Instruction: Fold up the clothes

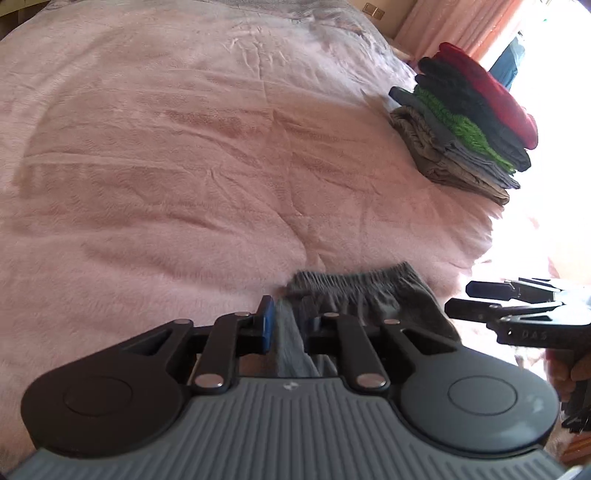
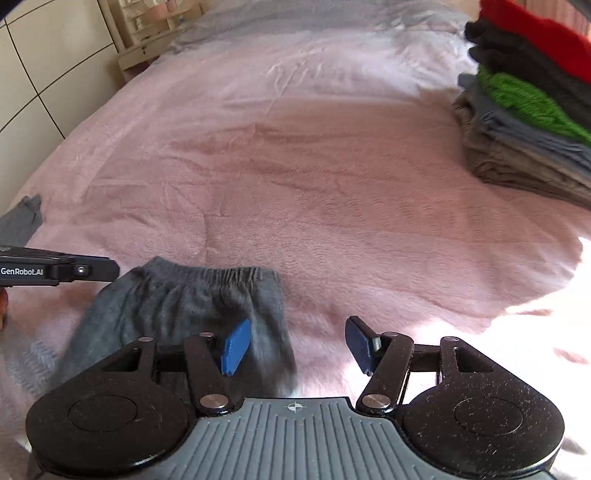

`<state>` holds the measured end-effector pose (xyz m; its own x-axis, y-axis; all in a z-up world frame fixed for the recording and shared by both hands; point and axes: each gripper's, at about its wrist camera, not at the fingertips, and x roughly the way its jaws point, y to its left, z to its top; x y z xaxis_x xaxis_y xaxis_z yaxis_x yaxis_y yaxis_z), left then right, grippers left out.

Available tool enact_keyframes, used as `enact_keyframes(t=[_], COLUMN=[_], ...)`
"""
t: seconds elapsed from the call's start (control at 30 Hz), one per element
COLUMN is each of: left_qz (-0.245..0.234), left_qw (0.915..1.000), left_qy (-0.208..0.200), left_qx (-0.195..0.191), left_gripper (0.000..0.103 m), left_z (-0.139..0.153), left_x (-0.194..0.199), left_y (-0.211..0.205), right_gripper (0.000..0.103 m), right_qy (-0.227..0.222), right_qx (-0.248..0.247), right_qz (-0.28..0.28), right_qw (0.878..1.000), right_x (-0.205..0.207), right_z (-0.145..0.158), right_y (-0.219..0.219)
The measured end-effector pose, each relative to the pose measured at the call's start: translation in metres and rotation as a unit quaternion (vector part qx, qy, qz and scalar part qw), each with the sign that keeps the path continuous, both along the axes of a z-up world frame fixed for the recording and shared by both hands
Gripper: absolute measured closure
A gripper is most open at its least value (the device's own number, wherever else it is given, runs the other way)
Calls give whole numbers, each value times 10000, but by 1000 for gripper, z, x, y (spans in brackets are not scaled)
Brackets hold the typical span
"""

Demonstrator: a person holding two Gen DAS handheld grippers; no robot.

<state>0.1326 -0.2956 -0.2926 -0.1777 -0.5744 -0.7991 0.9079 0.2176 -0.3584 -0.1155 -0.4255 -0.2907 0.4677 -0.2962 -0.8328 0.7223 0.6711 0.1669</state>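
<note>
One grey knitted garment with an elastic waistband (image 2: 192,306) lying at the near edge of the pink fleecy bed cover (image 2: 295,177), a fold of it pinched between the narrowed blue pads of the left gripper (image 1: 290,326). Right gripper (image 2: 297,343) spread wide just beside the garment's edge, holding nothing. One stack of folded clothes (image 1: 465,122) well apart on the far right: red, dark, green and grey layers.

A wide bed (image 2: 314,177) covered by a fuzzy pink blanket (image 1: 166,166) fills both views. Pale wall panels with dark seams (image 2: 48,62) run along its left edge, beside a cream shelf unit (image 2: 147,33) at the far left corner. Pink curtains (image 1: 458,26) hang past the far right corner, where strong daylight (image 1: 554,184) washes out the blanket's right edge.
</note>
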Motion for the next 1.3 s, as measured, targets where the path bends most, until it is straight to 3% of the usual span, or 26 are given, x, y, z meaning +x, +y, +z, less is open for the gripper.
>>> enact_keyframes(t=[0.1, 0.17, 0.2, 0.37, 0.47, 0.63, 0.7, 0.77, 0.9, 1.1, 1.27, 1.3], left_qz=[-244, -325, -328, 43, 202, 619, 596, 651, 1209, 1703, 1983, 2000], left_qw=[9992, 9985, 9982, 9976, 9955, 9976, 9975, 9945, 9848, 9680, 9650, 9650], left_qy=[268, 343, 328, 110, -182, -149, -331, -543, -474, -687, -749, -790], left_qx=[168, 290, 376, 678, 903, 256, 192, 613, 1150, 1712, 1545, 1503], left_gripper=[94, 93, 93, 95, 94, 95, 94, 91, 94, 91, 77, 73], left_z=[6, 2, -1, -7, 2, 30, 32, 20, 10, 54, 112, 124], left_x=[-24, -43, -51, -66, -72, -95, -118, -138, -159, -188, -205, -207], left_y=[32, 53, 63, 124, 149, 167, 169, 175, 213, 244, 253, 254], right_gripper=[43, 49, 54, 54, 54, 54, 54, 54, 53, 53, 53, 49], right_qy=[57, 182, 294, 1028, 1097, 866, 778, 730, 838, 963, 1055, 1074], right_qx=[261, 374, 422, 490, 613, 537, 526, 556, 805, 1037, 1215, 1251], right_qz=[230, 455, 541, 695, 579, 396, 342, 302, 357, 417, 457, 465], right_qw=[9994, 9981, 9972, 9911, 9904, 9940, 9950, 9953, 9926, 9891, 9859, 9852], right_x=[-15, -19, -22, -52, -86, -116, -125, -135, -158, -165, -168, -168], right_z=[13, 14, 10, -9, -1, 11, 11, 11, 14, 52, 86, 93], right_y=[31, 57, 69, 121, 137, 152, 156, 161, 176, 188, 198, 200])
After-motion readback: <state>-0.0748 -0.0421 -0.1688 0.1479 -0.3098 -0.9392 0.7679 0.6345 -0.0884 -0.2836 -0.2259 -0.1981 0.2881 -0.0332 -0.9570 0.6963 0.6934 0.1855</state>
